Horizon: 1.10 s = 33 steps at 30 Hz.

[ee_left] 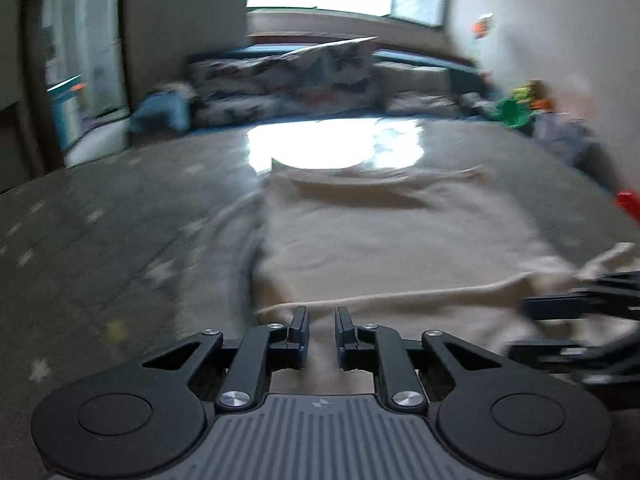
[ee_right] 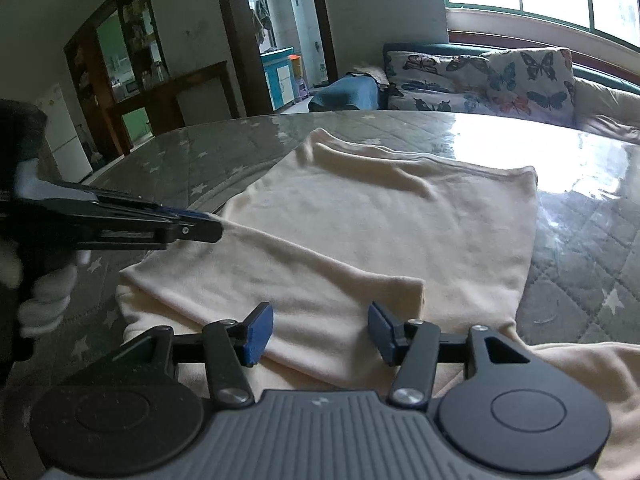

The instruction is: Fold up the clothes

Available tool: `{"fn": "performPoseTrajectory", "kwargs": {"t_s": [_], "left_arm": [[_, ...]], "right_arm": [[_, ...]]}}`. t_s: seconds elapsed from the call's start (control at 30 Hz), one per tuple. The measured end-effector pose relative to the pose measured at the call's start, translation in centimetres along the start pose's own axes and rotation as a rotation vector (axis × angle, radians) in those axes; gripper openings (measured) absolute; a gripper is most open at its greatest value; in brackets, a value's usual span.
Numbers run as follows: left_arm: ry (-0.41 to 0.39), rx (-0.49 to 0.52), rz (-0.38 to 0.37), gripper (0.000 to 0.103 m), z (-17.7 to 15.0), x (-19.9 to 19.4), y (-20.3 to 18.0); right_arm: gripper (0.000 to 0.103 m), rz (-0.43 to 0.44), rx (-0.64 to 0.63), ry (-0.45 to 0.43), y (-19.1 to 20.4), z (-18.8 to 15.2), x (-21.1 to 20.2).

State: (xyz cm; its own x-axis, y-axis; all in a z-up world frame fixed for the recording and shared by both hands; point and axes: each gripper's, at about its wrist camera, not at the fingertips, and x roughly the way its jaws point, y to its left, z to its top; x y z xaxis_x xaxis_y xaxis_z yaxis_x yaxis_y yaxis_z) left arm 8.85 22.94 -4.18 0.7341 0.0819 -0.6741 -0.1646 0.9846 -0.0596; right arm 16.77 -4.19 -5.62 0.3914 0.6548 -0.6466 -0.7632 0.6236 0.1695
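The cream knit garment lies spread on the table, which carries a grey star-print quilted cover under a glossy clear sheet. Its far part lies flat. On the near side a panel is doubled back over the body, leaving a straight folded edge and a free corner close to the right claw, and more cream cloth runs off toward the camera's lower right.

The left claw reaches in from the left, held by a white-gloved hand. Its fingers stand close together at the garment's left edge. The left wrist view is blurred, and cloth seems to sit in the narrow gap between them, so I judge it pinches that edge, though not with certainty. The right claw hangs released, fingers well apart, low over the folded panel and gripping nothing.

As I judge it, a fold is under way: one flap is laid over and the left edge is being handled. The next move likely calls for the right claw to close on the near cloth, so both claws carry an edge evenly without dragging the flap already laid.

A butterfly-print sofa stands beyond the table.
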Motion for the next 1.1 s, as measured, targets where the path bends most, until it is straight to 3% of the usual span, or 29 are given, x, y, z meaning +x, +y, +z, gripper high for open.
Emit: {"fn": "performPoseTrajectory", "kwargs": {"t_s": [0.07,0.23,0.43,0.57,0.73,0.83,1.1], "left_arm": [[-0.009,-0.051,0.002,0.01,-0.3,-0.7,1.4],[-0.041,-0.068,0.065,0.011,-0.9,-2.8,3.3],[-0.067,-0.025,-0.017,0.011,-0.4,-2.2,1.3],[-0.056,0.044,0.032,0.011,-0.6,-0.1,0.4],[-0.066,0.013,0.116,0.011,-0.4,-0.7,1.8],[-0.059,-0.051,0.127,0.011,-0.9,-1.9,3.1],[-0.037,0.022,0.122,0.011,-2.8,-2.9,2.0]], "right_arm": [[0.054,0.002,-0.012,-0.002,0.0,-0.1,-0.2],[0.054,0.006,-0.03,-0.02,0.1,0.2,-0.3],[0.055,-0.005,-0.009,-0.013,-0.1,0.3,0.7],[0.055,-0.004,-0.015,-0.017,0.1,0.5,0.3],[0.055,0.004,-0.016,-0.043,0.2,0.7,-0.7],[0.055,0.009,-0.018,-0.031,0.4,0.5,-0.3],[0.055,0.01,-0.025,-0.005,0.9,-0.3,0.0]]}}
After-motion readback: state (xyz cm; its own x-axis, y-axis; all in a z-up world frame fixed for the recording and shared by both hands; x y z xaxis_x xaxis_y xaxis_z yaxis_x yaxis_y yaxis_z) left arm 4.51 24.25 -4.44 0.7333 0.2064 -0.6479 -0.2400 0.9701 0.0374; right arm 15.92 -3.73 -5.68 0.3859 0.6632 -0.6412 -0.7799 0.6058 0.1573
